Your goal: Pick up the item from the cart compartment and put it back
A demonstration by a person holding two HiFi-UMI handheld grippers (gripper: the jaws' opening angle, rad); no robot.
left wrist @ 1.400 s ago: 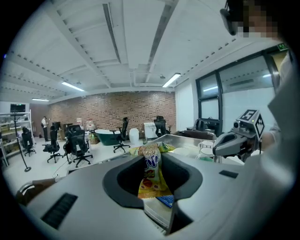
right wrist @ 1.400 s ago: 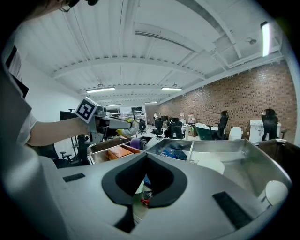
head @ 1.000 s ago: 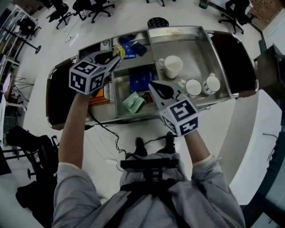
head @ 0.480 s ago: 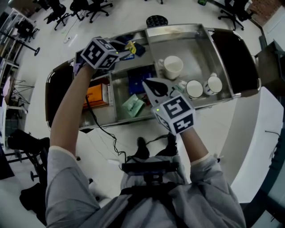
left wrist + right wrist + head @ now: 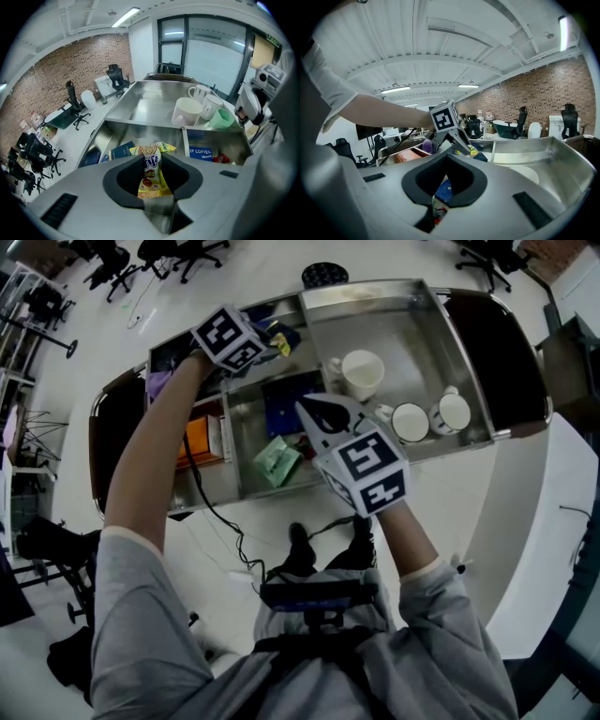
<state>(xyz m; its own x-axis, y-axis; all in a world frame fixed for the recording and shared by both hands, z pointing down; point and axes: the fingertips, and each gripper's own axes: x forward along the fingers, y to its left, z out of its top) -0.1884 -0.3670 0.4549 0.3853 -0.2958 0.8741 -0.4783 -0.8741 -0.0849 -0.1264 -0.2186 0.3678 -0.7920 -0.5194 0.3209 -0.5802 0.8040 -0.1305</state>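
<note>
The left hand-held gripper [image 5: 265, 339] is clamped on a yellow snack packet [image 5: 151, 176], whose top sticks out past the jaw tips. Gripper and packet hang over the far-left compartment of the steel cart [image 5: 403, 334], and it cannot be told whether the packet touches anything below. Just beyond this gripper's tips lies a dark blue booklet [image 5: 123, 151], and to their right a blue coffee box [image 5: 200, 152]. Farther ahead stand three white mugs, the nearest [image 5: 187, 111] in the big open tray. The right hand-held gripper [image 5: 314, 411] is well apart from the left one, over the cart's near middle compartment, with its jaws closed and empty. A green packet [image 5: 277, 460] lies to its left.
</note>
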